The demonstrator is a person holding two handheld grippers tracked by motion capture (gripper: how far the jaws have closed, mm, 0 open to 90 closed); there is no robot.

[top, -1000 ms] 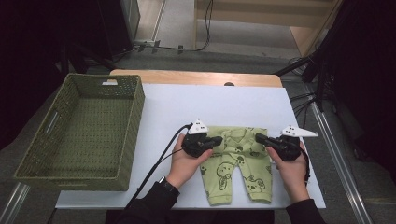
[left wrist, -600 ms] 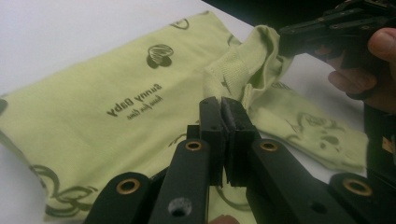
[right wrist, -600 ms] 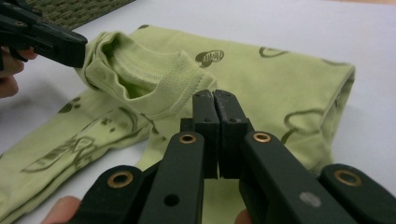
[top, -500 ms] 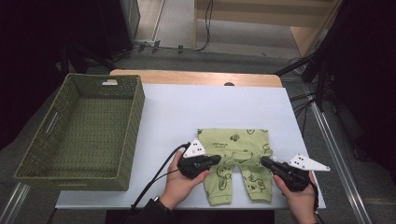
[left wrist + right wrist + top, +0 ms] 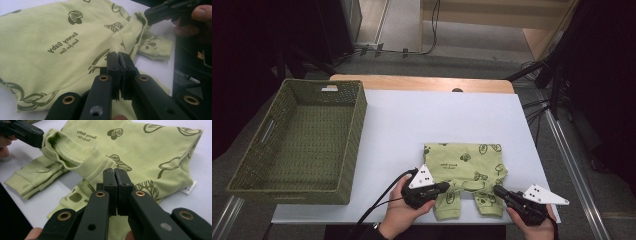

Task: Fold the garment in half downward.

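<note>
A light green baby garment printed with dark mushrooms lies flat near the white table's front edge. Its two cuffed legs point toward me. My left gripper is at the garment's lower left, jaws shut on a ribbed edge of the cloth. My right gripper is at the lower right, shut on the same ribbed band. The band is folded over the garment and runs between the two grippers. In the left gripper view the right gripper pinches the band's far end. The left gripper does the same in the right gripper view.
A woven green basket stands empty on the table's left side. The white table top stretches behind the garment to a wooden edge. Cables and dark stands are on the floor to the right.
Both hands have drawn back toward the table's front edge, from the garment's upper part to above its legs, bringing the ribbed edge with them. The jaws have stayed shut.
</note>
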